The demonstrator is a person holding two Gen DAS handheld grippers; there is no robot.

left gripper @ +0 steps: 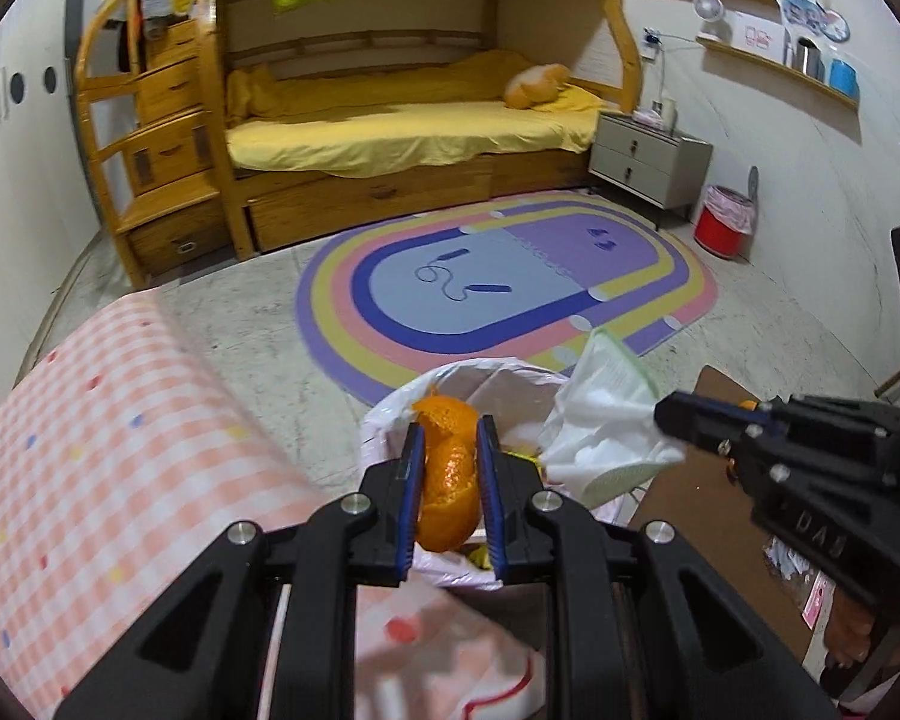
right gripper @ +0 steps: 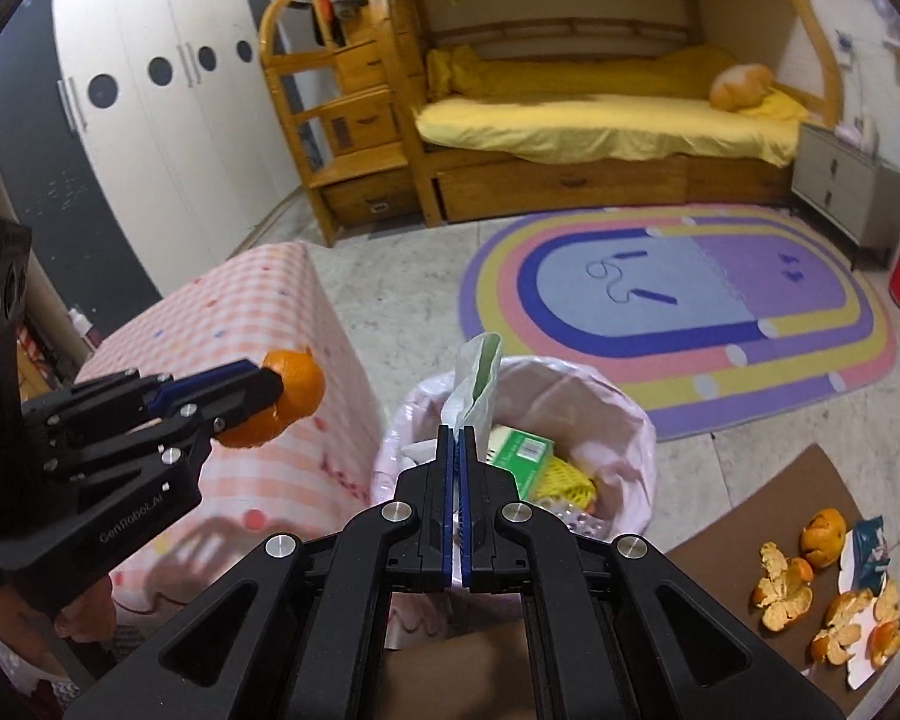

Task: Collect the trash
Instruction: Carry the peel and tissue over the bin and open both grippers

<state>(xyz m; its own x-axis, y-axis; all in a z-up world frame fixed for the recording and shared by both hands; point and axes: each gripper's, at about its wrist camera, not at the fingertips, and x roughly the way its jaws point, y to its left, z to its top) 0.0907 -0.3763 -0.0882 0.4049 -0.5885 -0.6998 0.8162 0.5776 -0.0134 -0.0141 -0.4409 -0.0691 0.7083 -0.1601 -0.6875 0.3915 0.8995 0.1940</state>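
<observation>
My left gripper (left gripper: 450,426) is shut on a curl of orange peel (left gripper: 447,474) and hangs just above the pink-lined trash bin (left gripper: 390,414). In the right wrist view the same gripper (right gripper: 273,381) comes in from the left, its peel (right gripper: 294,399) beside the bin's rim (right gripper: 642,438). My right gripper (right gripper: 456,432) is shut on a white and green plastic wrapper (right gripper: 477,372) over the bin's mouth. The left wrist view shows it (left gripper: 666,417) with the wrapper (left gripper: 606,408). The bin holds a green box (right gripper: 522,450) and yellow netting (right gripper: 564,480).
More orange peels (right gripper: 780,594) and a torn packet (right gripper: 867,549) lie on a brown tabletop (right gripper: 768,510) at the lower right. A pink checked cloth (left gripper: 120,450) covers a block left of the bin. Beyond lie a striped rug (left gripper: 510,276), a red bin (left gripper: 720,222) and a bunk bed (left gripper: 390,126).
</observation>
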